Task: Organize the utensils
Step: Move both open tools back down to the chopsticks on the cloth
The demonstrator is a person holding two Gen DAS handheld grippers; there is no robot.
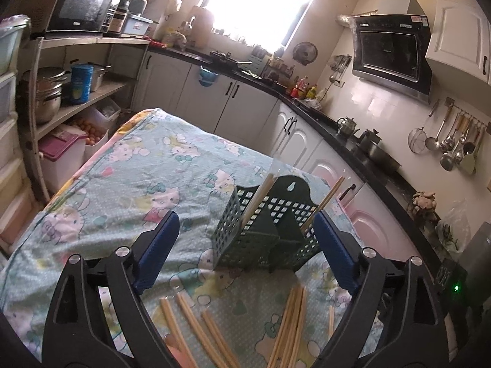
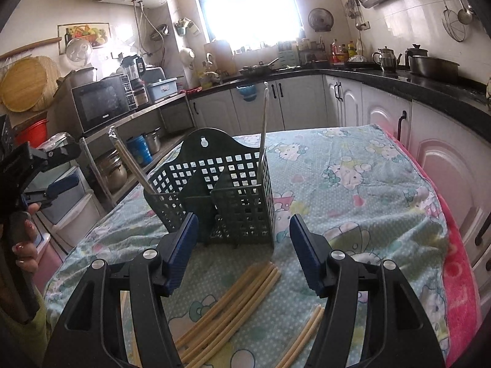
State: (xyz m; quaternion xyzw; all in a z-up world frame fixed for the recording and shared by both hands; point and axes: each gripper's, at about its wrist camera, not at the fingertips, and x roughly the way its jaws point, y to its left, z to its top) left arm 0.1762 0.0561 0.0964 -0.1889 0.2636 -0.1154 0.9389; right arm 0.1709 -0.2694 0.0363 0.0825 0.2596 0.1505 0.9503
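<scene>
The green perforated utensil caddy point(image 2: 211, 196) stands upright on the bench, which is covered by a patterned cloth point(image 2: 353, 184). The caddy has several compartments; one wrapped pair of chopsticks point(image 1: 259, 193) leans out of its left compartment and another point(image 1: 330, 197) out of its right, as the left wrist view shows them. Loose bamboo chopsticks point(image 2: 239, 300) lie on the cloth on the near side of the caddy, in a fanned bundle with a few separate sticks to either side. The left hand-held gripper point(image 1: 245, 245) stands wide with nothing between its blue pads, the caddy just beyond them. The right hand-held gripper point(image 2: 242, 251) is about half open and also empty, hovering above the bundle. Handling judgement: the chopsticks are light, stiff and thin, with smooth rounded surfaces likely to roll or slip between flat pads; the soft cloth may yield and let the lower pad get under a stick. Take hold near mid-length, across the stick, so that it hangs level, and pick a stick at the edge of the bundle to avoid dragging its neighbours. The caddy is light plastic and may tip or slide if a stick is pushed against its wall, so lower each stick in tip first
</scene>
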